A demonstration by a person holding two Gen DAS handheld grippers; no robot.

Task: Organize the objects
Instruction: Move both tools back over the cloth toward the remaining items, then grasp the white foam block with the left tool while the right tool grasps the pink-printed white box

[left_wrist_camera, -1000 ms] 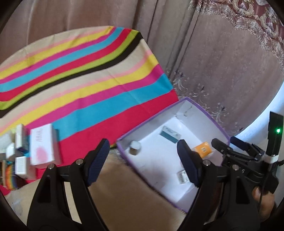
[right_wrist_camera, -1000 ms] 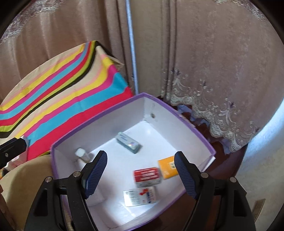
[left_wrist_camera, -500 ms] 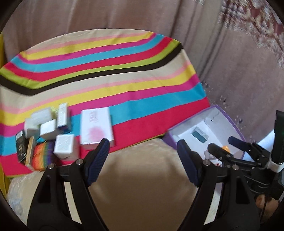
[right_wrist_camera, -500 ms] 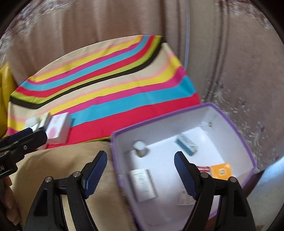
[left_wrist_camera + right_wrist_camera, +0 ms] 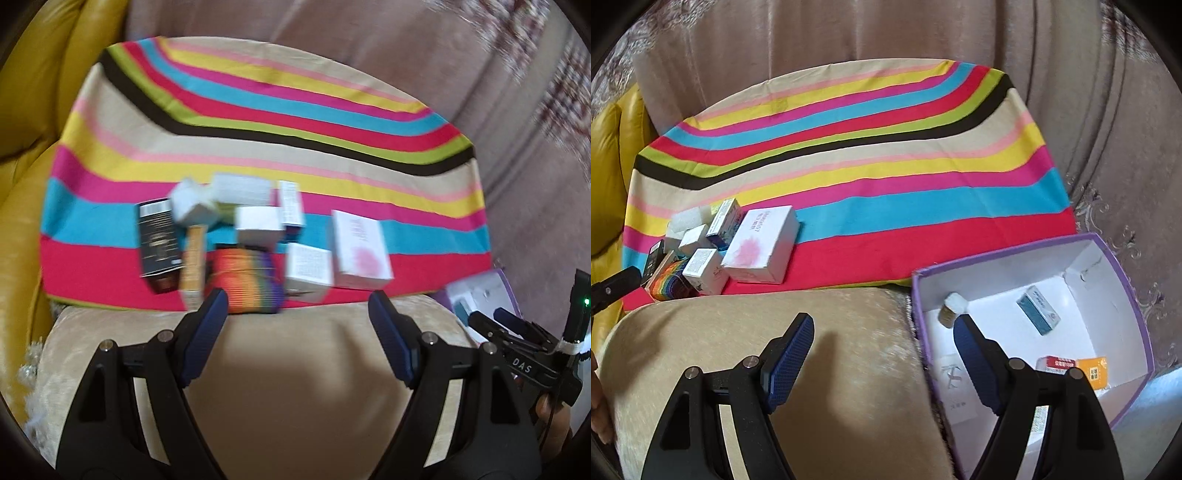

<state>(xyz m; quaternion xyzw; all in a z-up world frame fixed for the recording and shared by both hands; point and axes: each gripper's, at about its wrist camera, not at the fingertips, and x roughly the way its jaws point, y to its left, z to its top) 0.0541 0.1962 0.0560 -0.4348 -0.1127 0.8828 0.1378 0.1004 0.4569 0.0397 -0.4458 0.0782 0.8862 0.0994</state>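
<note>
Boxes (image 5: pixel 266 236) clustered on striped cloth (image 5: pixel 295 122), left of purple bin (image 5: pixel 1123 280). Left gripper (image 5: pixel 297 332) and right gripper (image 5: pixel 882 354): jaws wide apart, empty, over beige cushion (image 5: pixel 812 350).

The left gripper (image 5: pixel 297 325) is black plastic with two dark blue ribbed pads (image 5: pixel 205 334) and shiny round screws. The right gripper (image 5: pixel 882 354) looks just the same. Seen from the left camera, the right gripper carries white letters (DAS), a tiny green light and white tape.
</note>
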